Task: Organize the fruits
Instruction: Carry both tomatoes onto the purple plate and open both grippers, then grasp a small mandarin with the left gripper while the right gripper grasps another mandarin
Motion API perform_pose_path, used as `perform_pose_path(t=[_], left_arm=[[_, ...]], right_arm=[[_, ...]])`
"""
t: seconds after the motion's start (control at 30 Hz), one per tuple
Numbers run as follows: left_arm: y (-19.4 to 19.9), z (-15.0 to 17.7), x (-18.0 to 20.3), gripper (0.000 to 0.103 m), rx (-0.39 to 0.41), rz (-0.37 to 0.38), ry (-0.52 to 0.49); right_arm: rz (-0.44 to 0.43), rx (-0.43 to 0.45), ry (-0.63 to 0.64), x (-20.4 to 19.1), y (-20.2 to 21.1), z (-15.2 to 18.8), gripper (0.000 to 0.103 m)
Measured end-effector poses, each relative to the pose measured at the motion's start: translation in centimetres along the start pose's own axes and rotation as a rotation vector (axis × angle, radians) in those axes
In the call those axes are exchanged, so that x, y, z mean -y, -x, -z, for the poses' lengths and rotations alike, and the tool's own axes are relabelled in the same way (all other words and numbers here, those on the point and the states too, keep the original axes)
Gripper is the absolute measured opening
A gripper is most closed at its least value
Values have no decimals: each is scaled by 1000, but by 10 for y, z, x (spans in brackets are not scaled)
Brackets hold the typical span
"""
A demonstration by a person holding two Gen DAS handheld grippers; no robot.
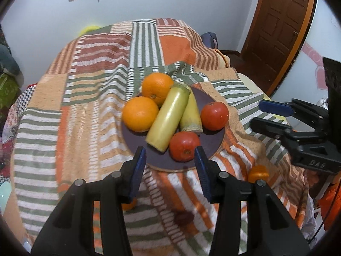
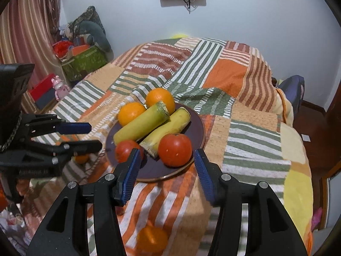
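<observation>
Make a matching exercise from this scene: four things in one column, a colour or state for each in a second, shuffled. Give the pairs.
Things:
1. plate
2. near tomato
3. blanket
4. left gripper

Colour or state:
A. red
B. striped patchwork
C. open, holding nothing
D. dark purple, under the fruit

Pairs: 1-D, 2-A, 3-B, 4-C
</observation>
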State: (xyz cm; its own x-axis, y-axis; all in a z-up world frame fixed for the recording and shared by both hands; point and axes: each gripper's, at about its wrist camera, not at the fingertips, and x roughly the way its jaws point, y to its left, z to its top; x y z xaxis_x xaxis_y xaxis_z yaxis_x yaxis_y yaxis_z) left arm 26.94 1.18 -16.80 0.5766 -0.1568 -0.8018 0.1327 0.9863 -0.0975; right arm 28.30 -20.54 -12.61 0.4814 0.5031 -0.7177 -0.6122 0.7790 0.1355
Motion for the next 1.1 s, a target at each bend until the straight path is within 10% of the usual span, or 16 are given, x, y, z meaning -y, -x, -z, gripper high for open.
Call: perform_pose_path(t=[0.37,1.1], left_arm=[[34,35,-30,47,-11,-55,28],[-33,58,-67,47,-139,-32,101]], right_arm=[[42,-11,-15,-8,35,34,49],[21,-166,-112,-19,-6,81,49]])
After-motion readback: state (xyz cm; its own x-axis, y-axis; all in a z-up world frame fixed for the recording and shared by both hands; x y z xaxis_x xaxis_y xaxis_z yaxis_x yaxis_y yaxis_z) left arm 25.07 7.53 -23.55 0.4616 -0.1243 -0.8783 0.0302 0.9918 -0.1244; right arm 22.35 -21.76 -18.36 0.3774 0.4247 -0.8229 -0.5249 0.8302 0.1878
